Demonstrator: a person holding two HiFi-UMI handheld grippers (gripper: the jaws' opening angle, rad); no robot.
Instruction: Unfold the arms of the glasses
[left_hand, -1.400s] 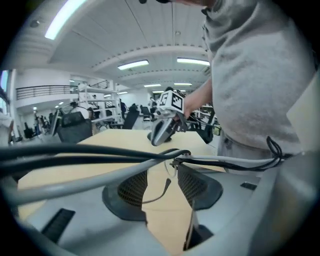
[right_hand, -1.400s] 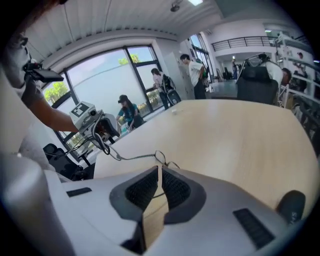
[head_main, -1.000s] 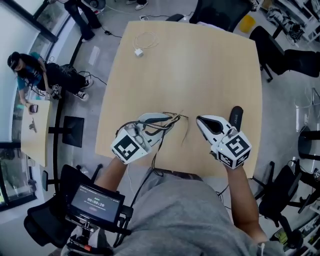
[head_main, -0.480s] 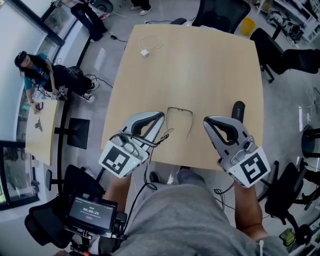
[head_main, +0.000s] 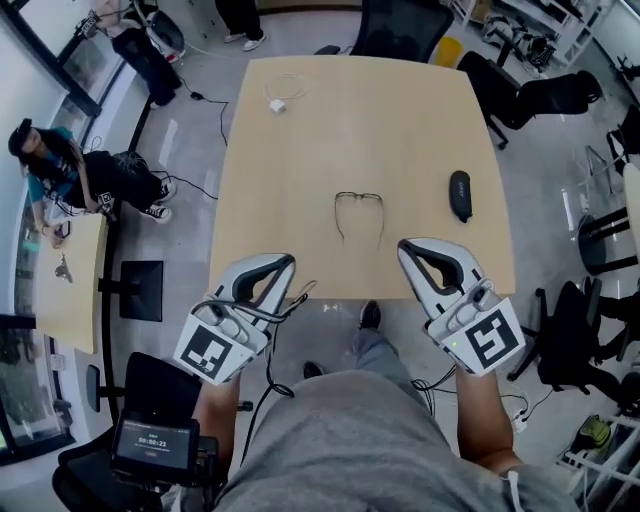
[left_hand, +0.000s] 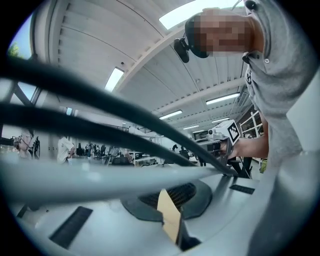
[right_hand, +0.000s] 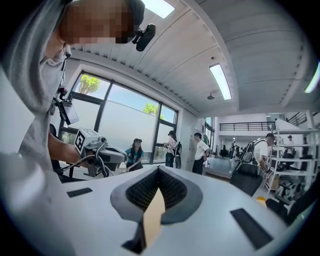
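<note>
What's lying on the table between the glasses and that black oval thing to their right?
Nothing. In the head view, only bare tabletop separates the glasses from the black oval object.

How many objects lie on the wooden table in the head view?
3: the glasses in the middle, a black oblong object to their right, a white corded charger near the far left corner.

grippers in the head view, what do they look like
The left gripper and right gripper are white rounded shells with dark cut-outs, each carrying a black-and-white marker cube. Black cables loop over the left one. The person wears a grey top.
</note>
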